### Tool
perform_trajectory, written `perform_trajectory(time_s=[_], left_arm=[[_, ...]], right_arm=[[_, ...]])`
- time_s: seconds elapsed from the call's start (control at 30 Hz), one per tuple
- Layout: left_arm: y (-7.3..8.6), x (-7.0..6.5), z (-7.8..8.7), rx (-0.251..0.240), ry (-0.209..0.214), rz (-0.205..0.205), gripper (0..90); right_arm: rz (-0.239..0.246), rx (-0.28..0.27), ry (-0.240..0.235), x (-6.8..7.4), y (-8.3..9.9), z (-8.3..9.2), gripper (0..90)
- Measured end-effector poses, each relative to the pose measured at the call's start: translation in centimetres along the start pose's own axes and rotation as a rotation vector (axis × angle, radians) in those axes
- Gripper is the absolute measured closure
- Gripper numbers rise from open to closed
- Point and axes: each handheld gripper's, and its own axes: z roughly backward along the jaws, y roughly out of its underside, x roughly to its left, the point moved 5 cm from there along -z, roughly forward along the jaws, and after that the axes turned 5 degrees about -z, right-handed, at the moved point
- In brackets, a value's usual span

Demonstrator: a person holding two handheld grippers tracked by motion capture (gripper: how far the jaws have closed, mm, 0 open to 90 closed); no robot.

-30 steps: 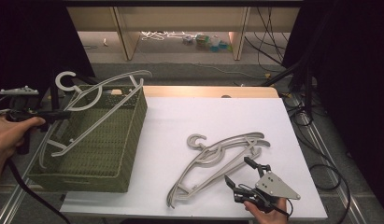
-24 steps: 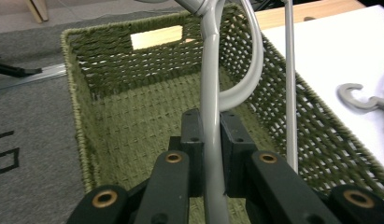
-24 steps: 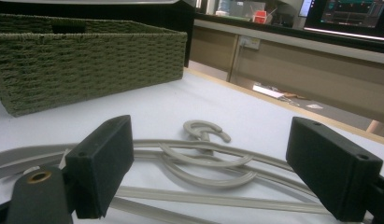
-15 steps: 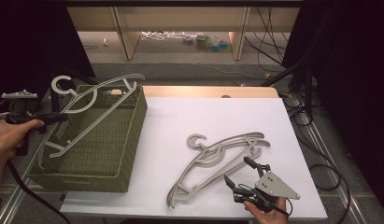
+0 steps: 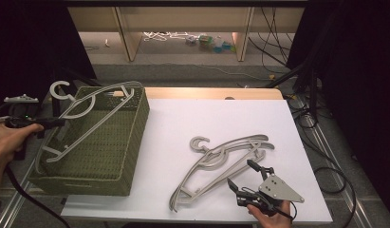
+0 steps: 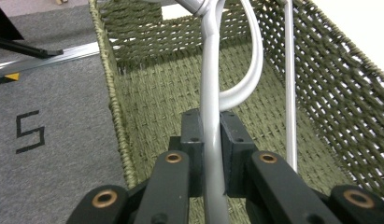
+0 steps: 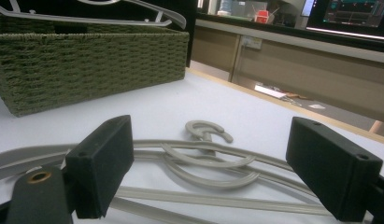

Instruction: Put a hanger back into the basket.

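At the left edge of the tabletop (image 5: 183, 118), the left gripper (image 5: 50, 122) is clamped on a grey plastic hanger (image 5: 88, 118), its two black jaws pressed tight against the hanger's arm. The left gripper view shows that grip close up: the hanger (image 6: 210, 107) runs straight up between the pads, with the woven floor of the basket (image 6: 171, 93) behind it. The hanger hangs tilted over the green wicker basket (image 5: 131, 142), its hook poking out past the basket's far left corner and its lower end down near the basket's left wall. Whether it touches the rim I cannot tell.

On the white sheet to the right, well apart from the basket, lies a small heap of hangers (image 5: 221, 161), overlapping one another, hooks toward the far side. Just at the near right of that heap, the right gripper (image 5: 245, 176) rests in a hand with its jaws spread wide apart and nothing between them. From the right gripper view, the heap (image 7: 203, 163) lies just ahead of the open pads, with the basket (image 7: 87, 51) beyond at the left.
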Motion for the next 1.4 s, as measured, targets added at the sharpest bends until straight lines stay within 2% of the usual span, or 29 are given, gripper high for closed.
perform_trajectory(time_s=[0.27, 0.33, 0.37, 0.47, 0.57, 0.9, 0.93, 0.97, 1.03, 1.1, 1.13, 1.17, 1.2, 1.23, 1.27, 1.3, 1.33, 1.4], left_arm=[[0.5, 0.2, -0.3, 0.031, -0.012, -0.029, 81.5], [0.7, 0.2, -0.4, 0.039, -0.014, -0.032, 81.5], [0.8, 0.2, -0.5, 0.043, -0.014, -0.038, 81.5], [1.1, 0.1, -0.9, 0.052, -0.021, -0.034, 81.5], [1.2, 0.2, -1.2, 0.062, -0.007, -0.036, 81.5], [1.6, -0.1, -2.9, 0.084, 0.003, -0.008, 81.4], [1.7, -0.2, -3.2, 0.074, 0.003, 0.007, 81.4], [1.8, -0.1, -3.4, 0.088, 0.003, -0.006, 81.4], [1.9, -0.2, -3.8, 0.084, 0.000, 0.010, 81.3], [2.1, -0.2, -4.1, 0.095, 0.003, 0.008, 81.3], [2.3, -0.2, -4.2, 0.108, 0.002, 0.001, 81.3], [2.4, -0.2, -4.4, 0.106, 0.004, 0.005, 81.3], [2.5, -0.3, -4.6, 0.111, 0.002, 0.014, 81.3], [2.7, -0.3, -4.7, 0.119, -0.002, 0.005, 81.2], [2.8, -0.3, -4.8, 0.140, -0.004, -0.004, 81.2], [3.0, -0.5, -5.1, 0.135, -0.002, 0.009, 81.2], [3.0, -0.5, -5.2, 0.133, -0.001, 0.018, 81.2], [3.2, -0.5, -5.4, 0.138, 0.003, 0.026, 81.1]], right_arm=[[0.011, -0.002, 0.005, 0.0, 0.0, -0.1, 16.0], [-0.008, 0.014, -0.003, 0.1, 0.1, 0.0, 16.0], [0.011, -0.002, 0.005, 0.0, 0.0, -0.1, 16.0], [0.007, 0.001, 0.005, 0.0, 0.0, 0.0, 16.0], [0.010, 0.009, -0.004, 0.0, 0.1, 0.0, 16.1], [0.012, -0.013, -0.012, 0.0, 0.0, -0.1, 16.1], [0.010, -0.010, -0.013, 0.0, 0.0, -0.1, 16.1], [0.017, 0.025, -0.001, -0.1, 0.1, 0.2, 16.1], [0.014, 0.009, -0.004, 0.0, 0.0, 0.1, 16.1], [0.008, -0.013, -0.008, 0.0, 0.0, -0.1, 16.1], [0.013, -0.011, -0.012, 0.0, 0.0, -0.1, 16.1], [0.017, 0.025, -0.002, -0.1, 0.1, 0.2, 16.1], [0.015, 0.010, -0.004, 0.0, 0.0, 0.1, 16.1], [0.013, -0.012, -0.013, 0.0, 0.0, -0.1, 16.1], [0.018, 0.025, -0.002, -0.1, 0.1, 0.2, 16.1], [0.012, 0.024, -0.001, 0.0, 0.1, 0.1, 16.1], [0.008, -0.005, -0.004, 0.0, 0.0, -0.1, 16.1], [0.002, -0.009, -0.010, 0.1, 0.0, -0.1, 16.1]])
